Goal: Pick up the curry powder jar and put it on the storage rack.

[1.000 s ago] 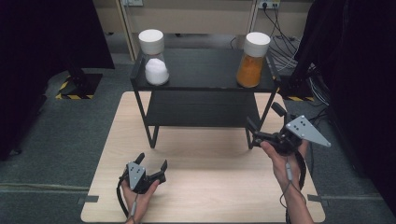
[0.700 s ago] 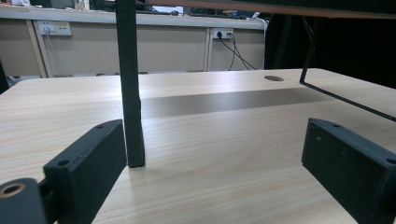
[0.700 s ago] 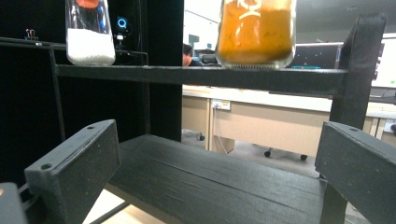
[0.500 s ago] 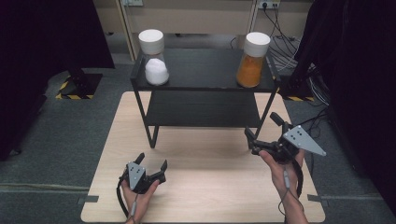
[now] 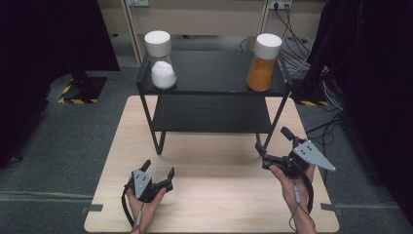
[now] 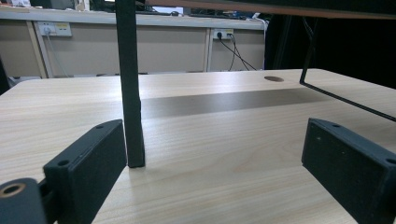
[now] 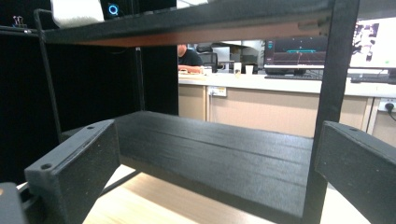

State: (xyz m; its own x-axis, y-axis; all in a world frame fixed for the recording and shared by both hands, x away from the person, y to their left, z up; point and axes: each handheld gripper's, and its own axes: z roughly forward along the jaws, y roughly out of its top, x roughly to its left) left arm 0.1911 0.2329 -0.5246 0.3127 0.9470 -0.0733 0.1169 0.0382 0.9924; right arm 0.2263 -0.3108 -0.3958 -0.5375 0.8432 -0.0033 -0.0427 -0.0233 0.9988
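We see a black two-level rack standing toward the far edge of the bench. On its top shelf sit two jars with white lids: one with white powder at the left end, one with orange powder at the right end, well apart. Neither jar shows a label or writing we can read.

Our right gripper is held over the bench near its right edge, just in front of the rack's front right leg. Its jaws stand apart with nothing between them. In the right gripper view they frame the rack's lower shelf.

Our left gripper rests low near the near edge of the bench, toward the left corner, well apart from the rack. Its jaws are also apart and empty; in the left gripper view the front left leg rises beside the left jaw, on bare wood.
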